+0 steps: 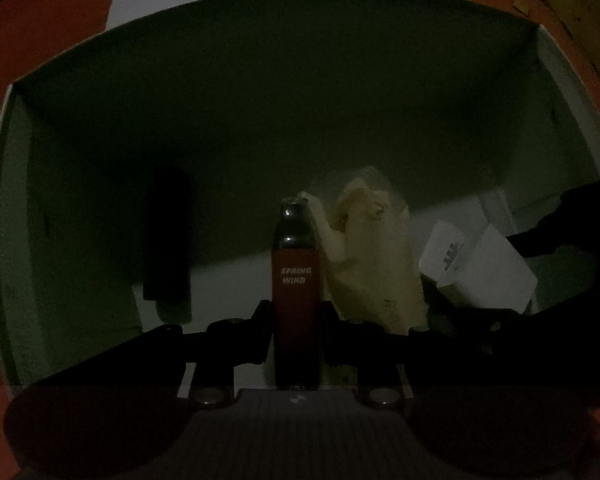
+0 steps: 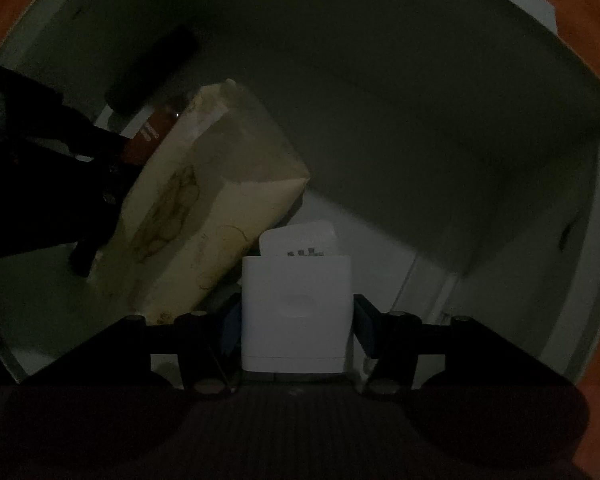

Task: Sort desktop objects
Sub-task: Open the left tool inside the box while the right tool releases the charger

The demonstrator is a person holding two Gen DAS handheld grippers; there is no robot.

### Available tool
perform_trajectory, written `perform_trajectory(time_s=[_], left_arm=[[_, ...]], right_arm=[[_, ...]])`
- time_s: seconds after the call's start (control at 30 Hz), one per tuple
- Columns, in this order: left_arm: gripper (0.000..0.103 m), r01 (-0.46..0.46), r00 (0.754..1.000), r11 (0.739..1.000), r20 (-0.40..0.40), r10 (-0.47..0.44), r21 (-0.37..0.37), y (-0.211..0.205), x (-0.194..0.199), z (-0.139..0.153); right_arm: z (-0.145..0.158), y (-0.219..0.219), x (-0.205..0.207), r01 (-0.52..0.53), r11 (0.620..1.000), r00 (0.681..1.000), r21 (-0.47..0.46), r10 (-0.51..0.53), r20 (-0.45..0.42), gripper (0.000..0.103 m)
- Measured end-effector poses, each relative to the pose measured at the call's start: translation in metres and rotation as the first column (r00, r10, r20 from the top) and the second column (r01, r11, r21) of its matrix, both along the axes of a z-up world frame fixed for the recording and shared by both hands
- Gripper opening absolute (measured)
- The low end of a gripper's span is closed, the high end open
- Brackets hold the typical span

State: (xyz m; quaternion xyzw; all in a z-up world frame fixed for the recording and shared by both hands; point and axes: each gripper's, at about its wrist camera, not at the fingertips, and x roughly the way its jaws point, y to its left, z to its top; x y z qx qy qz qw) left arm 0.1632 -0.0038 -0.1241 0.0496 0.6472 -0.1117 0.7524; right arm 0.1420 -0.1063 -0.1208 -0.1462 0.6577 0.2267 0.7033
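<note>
While both grippers reach down into a dim white box [image 1: 260, 80], the left gripper [image 1: 296, 320] clamps narrowly on a red "Spring Wind" bottle [image 1: 296, 280], and the right gripper [image 2: 296, 320] grips a white case [image 2: 296, 312]. Letting go too high could topple either onto the yellow packet [image 2: 204, 208] already lying inside, beside a dark cylinder [image 1: 168, 236] at far left.

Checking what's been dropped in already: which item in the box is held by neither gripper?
The cream tissue pack and a dark cylinder lie free; the red bottle and white case are each gripped.
</note>
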Motion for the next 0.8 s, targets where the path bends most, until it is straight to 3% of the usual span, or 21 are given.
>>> perform_trajectory(time_s=[0.17,0.3,0.43,0.5,0.53,0.57,0.7,0.8], left_arm=[[0.021,-0.01,1.0,1.0,-0.001,0.01,-0.001,0.008,-0.003,0.0],[0.025,-0.016,1.0,1.0,-0.01,0.016,-0.005,0.015,-0.004,0.0],[0.049,-0.021,0.999,1.0,0.033,0.021,-0.01,0.02,-0.003,0.014],[0.054,-0.03,0.998,0.999,0.048,0.031,-0.014,0.024,-0.003,0.022],[0.067,-0.04,0.998,0.999,0.053,0.041,-0.019,0.026,-0.003,0.027],[0.074,-0.052,0.997,0.998,0.057,0.053,-0.025,0.029,-0.003,0.032],[0.079,-0.061,0.994,0.997,0.088,0.065,-0.05,0.04,-0.005,0.059],[0.101,-0.066,0.987,0.995,0.139,0.075,-0.07,0.045,-0.001,0.088]], right_arm=[[0.002,-0.007,-0.003,0.033,0.999,0.999,0.01,-0.033,-0.004,0.06],[0.003,-0.018,-0.003,0.151,0.988,0.988,-0.002,-0.151,-0.031,0.063],[0.008,-0.022,-0.006,0.197,0.98,0.98,-0.003,-0.197,-0.018,0.071],[0.014,-0.023,-0.007,0.197,0.98,0.98,0.006,-0.197,0.002,0.074],[0.019,-0.024,-0.008,0.198,0.98,0.98,0.013,-0.198,0.011,0.074],[0.024,-0.026,-0.01,0.202,0.979,0.979,0.021,-0.203,0.019,0.077],[0.048,-0.035,-0.016,0.24,0.97,0.968,0.048,-0.242,0.063,0.08],[0.067,-0.041,-0.02,0.266,0.96,0.956,0.09,-0.275,0.099,0.082]])
